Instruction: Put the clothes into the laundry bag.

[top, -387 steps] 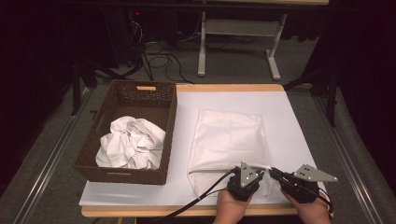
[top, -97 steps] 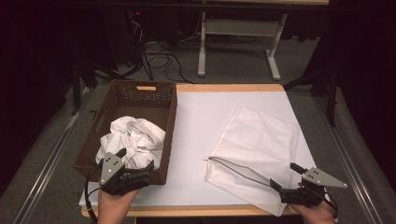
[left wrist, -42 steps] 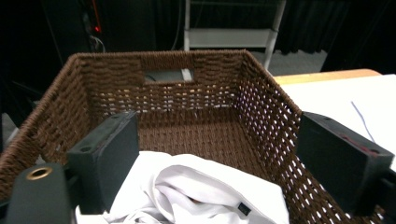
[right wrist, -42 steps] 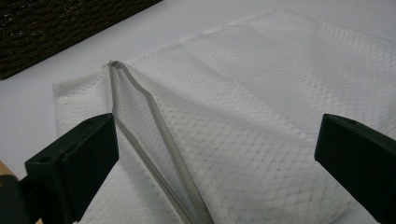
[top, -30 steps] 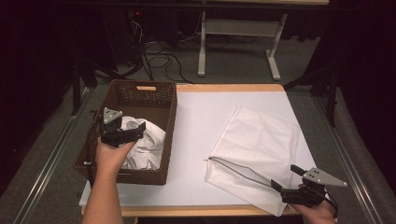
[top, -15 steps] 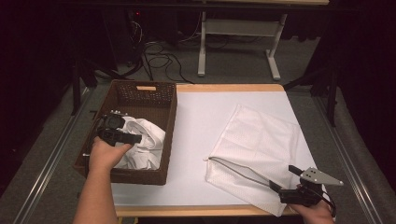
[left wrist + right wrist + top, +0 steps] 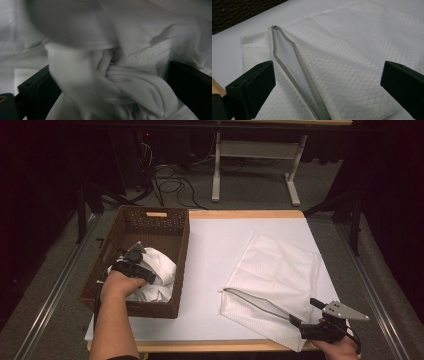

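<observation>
A dim room is surrounding the scene, with grey carpet (image 7: 250, 195) running beyond the tabletop (image 7: 220, 245), a white-legged stand (image 7: 255, 165) standing behind it and black cables (image 7: 170, 185) trailing across the floor. The tabletop, white-covered with a wooden edge, is taking up the middle. Taking the brown wicker basket (image 7: 175, 245) as landmark: it is sitting on the tabletop's left part, and a white mesh laundry bag (image 7: 280, 275) is lying flat well to the right of it, its grey zipper (image 7: 294, 72) gaping open toward the basket. Inside the basket a heap of crumpled white cloth (image 7: 157, 275) is lying against the near right side. The left gripper (image 7: 134, 265) is pressing down into that heap inside the basket; in the left gripper view its jaws are standing wide apart with folds of cloth (image 7: 120, 82) bunched between them, not clamped. The right gripper (image 7: 320, 322) is resting far right of the basket, at the bag's near corner by the tabletop's front edge; in the right gripper view its jaws are spread wide above the mesh (image 7: 352, 62), grasping nothing.
</observation>
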Motion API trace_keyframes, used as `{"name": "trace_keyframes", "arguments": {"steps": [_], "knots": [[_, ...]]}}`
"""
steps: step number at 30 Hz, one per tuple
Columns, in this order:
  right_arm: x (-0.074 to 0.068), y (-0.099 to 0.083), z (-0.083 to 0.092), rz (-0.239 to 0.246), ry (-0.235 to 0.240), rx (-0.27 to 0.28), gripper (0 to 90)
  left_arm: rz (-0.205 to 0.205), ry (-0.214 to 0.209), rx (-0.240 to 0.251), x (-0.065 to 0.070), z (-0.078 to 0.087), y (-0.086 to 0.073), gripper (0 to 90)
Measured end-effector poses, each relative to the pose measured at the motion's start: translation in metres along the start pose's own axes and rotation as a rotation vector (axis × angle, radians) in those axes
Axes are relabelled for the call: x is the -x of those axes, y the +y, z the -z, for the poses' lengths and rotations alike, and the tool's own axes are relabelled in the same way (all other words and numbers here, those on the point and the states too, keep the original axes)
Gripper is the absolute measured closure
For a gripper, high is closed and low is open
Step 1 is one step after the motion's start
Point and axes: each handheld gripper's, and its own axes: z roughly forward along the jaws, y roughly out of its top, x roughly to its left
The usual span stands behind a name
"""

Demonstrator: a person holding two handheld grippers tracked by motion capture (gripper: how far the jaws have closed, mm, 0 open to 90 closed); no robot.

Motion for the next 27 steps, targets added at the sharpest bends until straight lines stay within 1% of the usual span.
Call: {"name": "trace_keyframes", "arguments": {"steps": [1,4,6,8,16,17,18,19,22,27], "knots": [[0.0,0.0,0.0,0.002,0.0,0.0,0.6,-0.026,0.009,-0.041,0.005,-0.005,0.0,4.8],[-0.001,0.001,0.0,0.005,0.001,0.004,0.6,-0.022,0.011,-0.062,0.005,-0.007,0.001,12.5],[-0.001,0.001,0.001,0.005,0.002,0.006,0.6,-0.017,0.001,-0.058,0.005,-0.006,0.0,17.8],[0.0,0.001,0.001,0.005,0.001,0.012,0.7,-0.013,-0.007,-0.049,0.004,-0.005,-0.001,27.3],[-0.001,0.002,0.002,0.001,0.002,0.015,0.8,-0.044,-0.007,-0.019,0.007,-0.002,-0.002,51.2],[-0.001,0.002,0.002,0.001,0.002,0.015,0.8,-0.044,-0.007,-0.019,0.007,-0.002,-0.002,53.3],[-0.001,0.002,0.002,0.002,0.002,0.017,0.8,-0.047,-0.007,-0.018,0.007,-0.001,-0.002,53.3],[-0.001,0.002,0.002,0.006,0.002,0.019,0.8,-0.052,-0.01,-0.015,0.007,-0.001,-0.002,55.9],[-0.001,0.002,0.003,0.004,0.001,0.019,0.9,-0.06,-0.001,-0.01,0.008,0.0,-0.002,60.2],[-0.001,0.002,0.003,0.008,0.0,0.021,1.0,-0.076,0.011,0.012,0.01,0.004,-0.003,64.1]]}}
